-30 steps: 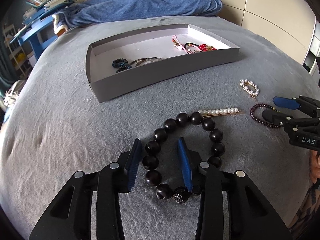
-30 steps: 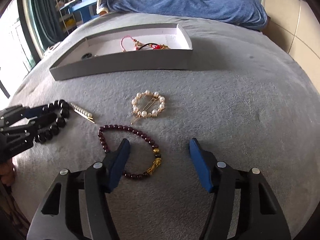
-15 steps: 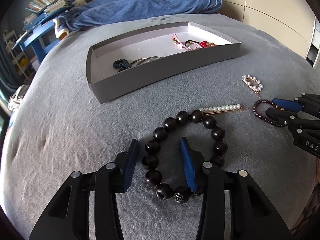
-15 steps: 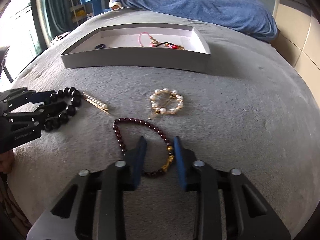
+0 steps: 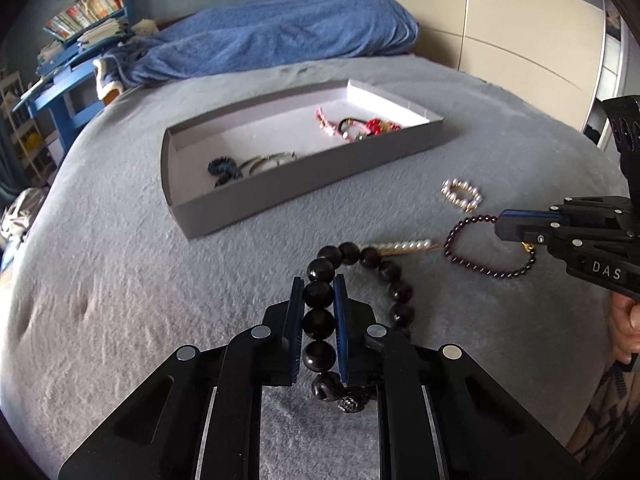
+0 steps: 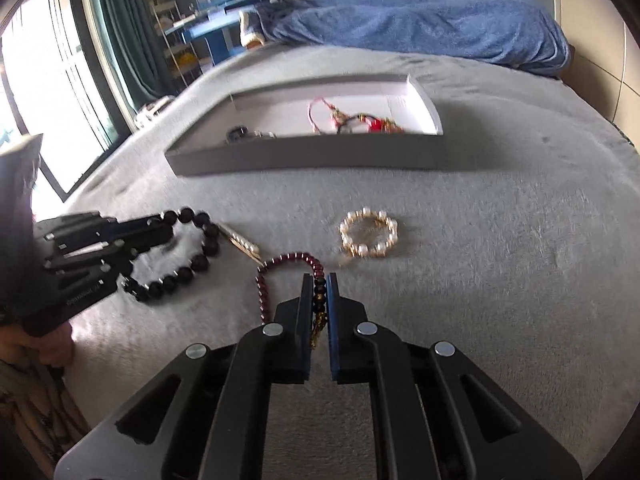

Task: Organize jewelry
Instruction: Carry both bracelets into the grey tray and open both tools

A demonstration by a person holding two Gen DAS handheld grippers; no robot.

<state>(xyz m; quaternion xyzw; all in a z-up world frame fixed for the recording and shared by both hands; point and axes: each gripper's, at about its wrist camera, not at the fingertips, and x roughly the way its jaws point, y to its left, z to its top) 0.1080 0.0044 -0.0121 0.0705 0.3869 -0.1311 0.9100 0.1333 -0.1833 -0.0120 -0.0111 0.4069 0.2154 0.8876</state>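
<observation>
My left gripper (image 5: pixel 319 286) is shut on a black bead bracelet (image 5: pixel 394 276) and holds its near side; the rest trails onto the grey blanket. It also shows in the right wrist view (image 6: pixel 188 268). My right gripper (image 6: pixel 319 282) is shut on a dark red bead bracelet (image 6: pixel 288 260) with a gold charm, seen too in the left wrist view (image 5: pixel 476 264). A pearl hair pin (image 5: pixel 404 246) lies between the bracelets. A pearl ring clip (image 6: pixel 369 233) lies ahead of the right gripper. A grey tray (image 5: pixel 304 178) farther back holds several pieces.
The tray holds a pink and red corded piece (image 5: pixel 356 126), a dark blue piece (image 5: pixel 222 168) and a thin metal hoop (image 5: pixel 268 160). A blue quilt (image 5: pixel 272 36) lies at the bed's far end. A blue shelf (image 5: pixel 64 80) stands at the far left.
Both grippers have closed: the left onto the black bracelet, the right onto the dark red bracelet. Both bracelets have begun to lift and shift off the blanket.
</observation>
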